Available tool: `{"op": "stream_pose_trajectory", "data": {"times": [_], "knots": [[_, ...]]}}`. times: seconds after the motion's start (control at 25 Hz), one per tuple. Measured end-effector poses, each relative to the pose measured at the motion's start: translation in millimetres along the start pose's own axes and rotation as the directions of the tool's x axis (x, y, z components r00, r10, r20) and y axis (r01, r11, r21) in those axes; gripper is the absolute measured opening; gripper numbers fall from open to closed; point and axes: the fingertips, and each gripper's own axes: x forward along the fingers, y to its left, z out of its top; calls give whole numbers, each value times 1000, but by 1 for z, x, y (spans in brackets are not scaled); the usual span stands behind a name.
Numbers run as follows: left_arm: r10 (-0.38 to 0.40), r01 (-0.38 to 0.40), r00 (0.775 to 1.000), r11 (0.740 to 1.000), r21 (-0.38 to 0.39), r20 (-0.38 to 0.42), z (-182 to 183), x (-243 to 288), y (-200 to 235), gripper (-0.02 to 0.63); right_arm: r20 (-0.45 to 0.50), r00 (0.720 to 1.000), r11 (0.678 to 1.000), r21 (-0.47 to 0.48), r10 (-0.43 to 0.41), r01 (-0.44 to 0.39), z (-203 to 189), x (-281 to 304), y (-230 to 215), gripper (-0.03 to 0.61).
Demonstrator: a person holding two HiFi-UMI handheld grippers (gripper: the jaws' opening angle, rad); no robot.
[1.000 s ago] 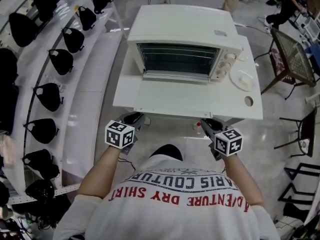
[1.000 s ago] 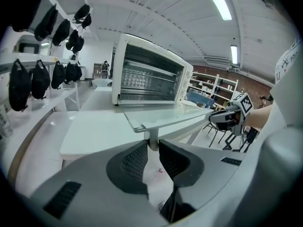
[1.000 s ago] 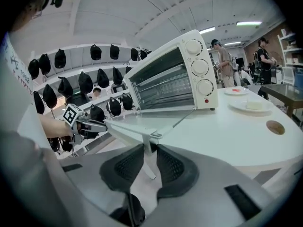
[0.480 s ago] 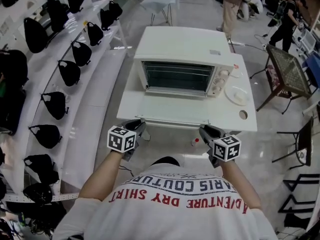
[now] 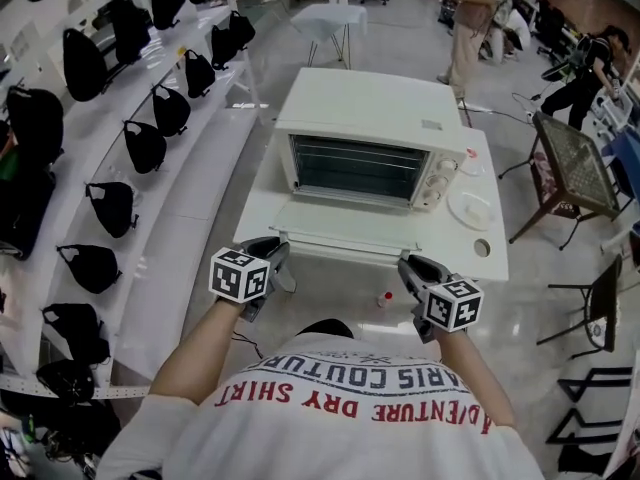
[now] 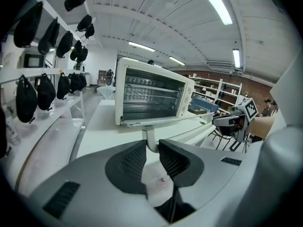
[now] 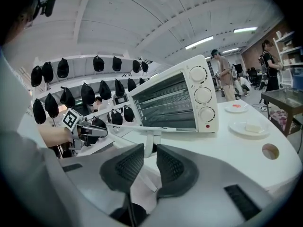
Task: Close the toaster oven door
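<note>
A white toaster oven (image 5: pixel 372 133) stands on a white table (image 5: pixel 262 200). Its door (image 5: pixel 345 225) lies open and flat toward me. My left gripper (image 5: pixel 281 259) is at the door's front left corner and my right gripper (image 5: pixel 405 264) at its front right corner. In the left gripper view the jaws (image 6: pixel 152 146) stand narrowly apart, with the white post of the door handle (image 6: pixel 148 134) between their tips. The right gripper view shows the same: the jaws (image 7: pixel 150 150) close around the other handle post (image 7: pixel 148 139). Each gripper shows in the other's view.
A plate with food (image 5: pixel 468 208) and a round hole (image 5: pixel 482 248) are on the table's right side. A small red-capped bottle (image 5: pixel 385 298) lies on the floor below. Shelves of black bags (image 5: pixel 145 146) run along the left. Chairs (image 5: pixel 575 163) and people are behind and to the right.
The head view has tilted up, so more of the room shows and the oven sits lower in the picture. Both grippers stay at the door's front edge; the door still lies flat.
</note>
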Motion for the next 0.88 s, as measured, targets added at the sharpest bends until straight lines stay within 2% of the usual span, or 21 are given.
{"op": "stream_pose_trajectory", "data": {"times": [0.24, 0.48, 0.88], "knots": [[-3, 3, 1000, 1000, 2, 1, 21, -2, 0, 94, 38, 999, 1000, 15, 0, -1, 20, -1, -1, 87], [10, -11, 999, 1000, 18, 43, 52, -8, 1, 94, 59, 998, 999, 34, -13, 11, 51, -3, 0, 87], [-31, 36, 993, 999, -39, 115, 99, -6, 10, 94, 98, 995, 999, 43, -2, -2, 97, 2, -7, 87]]}}
